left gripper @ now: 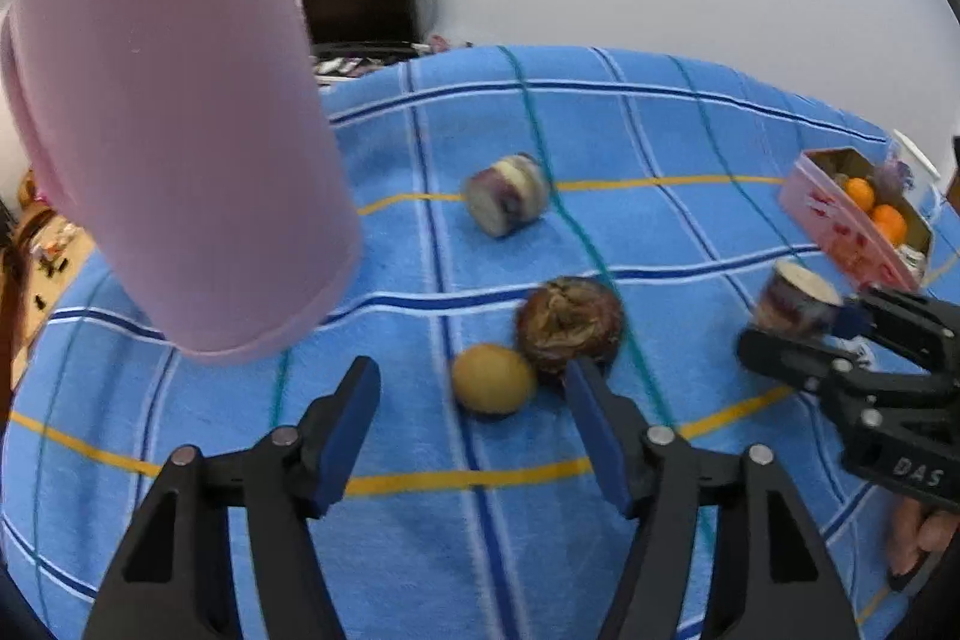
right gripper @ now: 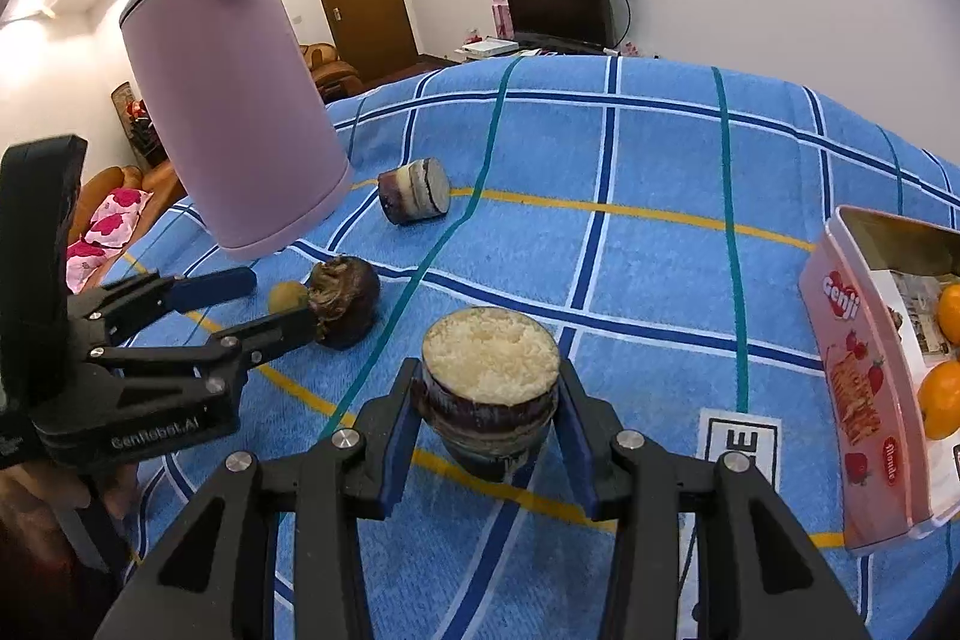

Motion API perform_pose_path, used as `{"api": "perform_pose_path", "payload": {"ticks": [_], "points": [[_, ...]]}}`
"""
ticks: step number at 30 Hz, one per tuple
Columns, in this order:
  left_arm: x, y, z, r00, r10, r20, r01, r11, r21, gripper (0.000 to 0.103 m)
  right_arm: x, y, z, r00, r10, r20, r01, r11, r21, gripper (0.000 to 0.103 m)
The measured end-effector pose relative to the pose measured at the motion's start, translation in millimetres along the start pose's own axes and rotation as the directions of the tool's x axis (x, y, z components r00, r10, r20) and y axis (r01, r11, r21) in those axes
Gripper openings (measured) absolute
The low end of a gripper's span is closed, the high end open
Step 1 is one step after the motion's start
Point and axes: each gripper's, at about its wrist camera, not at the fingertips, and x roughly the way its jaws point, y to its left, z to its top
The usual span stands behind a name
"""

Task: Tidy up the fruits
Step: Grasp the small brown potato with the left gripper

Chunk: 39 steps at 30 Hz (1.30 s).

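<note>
My left gripper is open low over the blue checked cloth. A small yellow-brown round fruit lies just ahead between its fingertips, and the pads do not press it. A brown muffin-like piece sits against the fruit, by the right finger. My right gripper is shut on an upright layered cake cup with a crumbly top. A second layered cup lies on its side farther back.
A tall pink jug stands at the left, close to my left gripper. A pink carton with oranges sits at the right edge. A white label lies on the cloth.
</note>
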Motion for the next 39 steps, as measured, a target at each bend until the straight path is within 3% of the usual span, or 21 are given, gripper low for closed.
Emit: {"api": "perform_pose_path", "payload": {"ticks": [3, 6, 11, 12, 14, 18, 20, 22, 25, 26, 33, 36, 39], "points": [[9, 15, 0, 0.998, 0.057, -0.033, -0.059, 0.996, -0.066, 0.069, 0, 0, 0, 1.000, 0.003, 0.000, -0.003, 1.000, -0.002, 0.044], [18, 14, 0, 0.990, 0.126, -0.057, -0.129, 0.990, -0.053, 0.068, 1, 1, 0, 1.000, 0.007, -0.003, -0.007, 1.000, -0.002, 0.044], [19, 5, 7, 0.997, 0.076, -0.026, -0.077, 0.996, -0.043, 0.066, 1, 0, 0, 1.000, 0.007, 0.000, -0.007, 1.000, 0.003, 0.044], [22, 4, 8, 0.997, 0.073, -0.039, -0.075, 0.997, -0.035, 0.065, 0, 0, 0, 1.000, 0.005, 0.001, -0.005, 1.000, 0.004, 0.044], [25, 4, 9, 0.998, 0.045, -0.047, -0.047, 0.998, -0.040, 0.048, 0, 0, 0, 1.000, 0.003, 0.002, -0.003, 1.000, 0.007, 0.044], [25, 13, 10, 0.999, 0.024, -0.047, -0.028, 0.995, -0.091, 0.034, 1, -1, 0, 1.000, 0.000, 0.002, 0.000, 1.000, 0.009, 0.044], [25, 17, 10, 0.999, 0.011, -0.043, -0.016, 0.994, -0.110, 0.034, 1, 0, 0, 1.000, -0.002, 0.001, 0.002, 1.000, 0.006, 0.044], [22, 18, 10, 0.998, 0.050, -0.033, -0.054, 0.992, -0.115, 0.038, 0, 0, 0, 1.000, -0.005, 0.004, 0.005, 1.000, 0.005, 0.044], [17, 17, 10, 0.998, 0.068, -0.012, -0.069, 0.990, -0.120, 0.063, -1, 1, 0, 1.000, -0.009, 0.012, 0.009, 1.000, 0.003, 0.044], [17, 17, 10, 0.998, 0.067, -0.008, -0.067, 0.990, -0.122, 0.066, -1, 1, 0, 1.000, -0.008, 0.009, 0.008, 1.000, 0.001, 0.044], [26, 7, 24, 0.996, 0.092, -0.020, -0.094, 0.991, -0.092, 0.065, 3, -2, 0, 1.000, 0.011, -0.007, -0.010, 1.000, 0.009, 0.044], [37, 7, 25, 0.993, 0.099, -0.062, -0.104, 0.992, -0.074, 0.046, 3, -5, 1, 1.000, 0.013, -0.010, -0.013, 1.000, 0.017, 0.044], [35, 11, 20, 0.996, 0.073, -0.056, -0.078, 0.993, -0.084, 0.045, 2, -7, 2, 1.000, 0.007, -0.005, -0.006, 1.000, 0.020, 0.044]]}}
